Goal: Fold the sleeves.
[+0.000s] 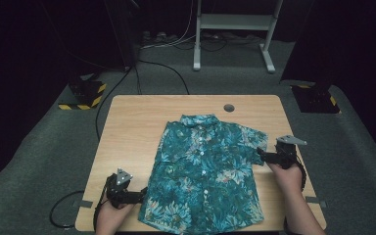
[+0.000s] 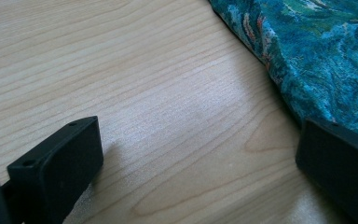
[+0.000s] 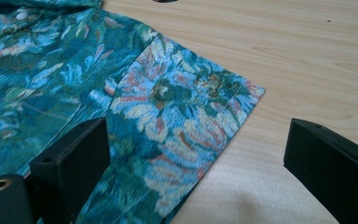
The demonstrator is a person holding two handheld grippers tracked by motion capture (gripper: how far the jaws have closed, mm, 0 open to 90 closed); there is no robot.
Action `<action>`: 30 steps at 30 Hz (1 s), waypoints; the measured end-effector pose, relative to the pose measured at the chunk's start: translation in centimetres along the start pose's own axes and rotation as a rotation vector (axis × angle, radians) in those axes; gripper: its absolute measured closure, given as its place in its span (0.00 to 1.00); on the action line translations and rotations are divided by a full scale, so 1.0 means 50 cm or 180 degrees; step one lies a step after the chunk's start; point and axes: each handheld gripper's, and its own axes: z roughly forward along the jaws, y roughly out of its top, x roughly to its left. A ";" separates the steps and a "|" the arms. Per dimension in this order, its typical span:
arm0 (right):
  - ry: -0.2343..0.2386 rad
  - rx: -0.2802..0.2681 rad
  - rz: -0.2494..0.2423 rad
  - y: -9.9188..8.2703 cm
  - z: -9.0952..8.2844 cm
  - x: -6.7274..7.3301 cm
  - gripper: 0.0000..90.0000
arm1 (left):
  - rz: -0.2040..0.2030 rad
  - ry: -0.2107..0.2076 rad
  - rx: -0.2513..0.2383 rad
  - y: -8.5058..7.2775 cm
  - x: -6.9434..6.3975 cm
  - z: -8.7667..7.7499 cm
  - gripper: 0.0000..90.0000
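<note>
Short-sleeved teal shirt of thin cloth, printed all over with blue, green and pale leaves touched with orange, spread flat and front-up on a pale wooden table, white buttons fastened down the middle, collar at the far end. Left gripper, black with a grey plate, low at the shirt's near hem corner: jaws spread wide, bare wood between them, hem edge just beside the right-hand jaw, nothing pinched. Right gripper at the sleeve: jaws spread wide too, sleeve hem lying between them nearer the left-hand jaw, pads not pressing on it. From the high view, dark round hole in the tabletop beyond the collar. From the right gripper view, sleeve seam and stitching up close.
</note>
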 end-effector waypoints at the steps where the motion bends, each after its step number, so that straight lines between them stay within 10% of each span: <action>1: -0.0004 -0.0002 0.0004 0.002 0.003 -0.001 0.09 | -0.0005 0.0001 0.0001 -0.001 -0.001 0.000 0.01; 30: -0.0166 0.0175 0.0185 0.035 0.095 -0.039 0.33 | 0.0006 -0.0003 -0.0002 -0.004 -0.003 -0.003 0.01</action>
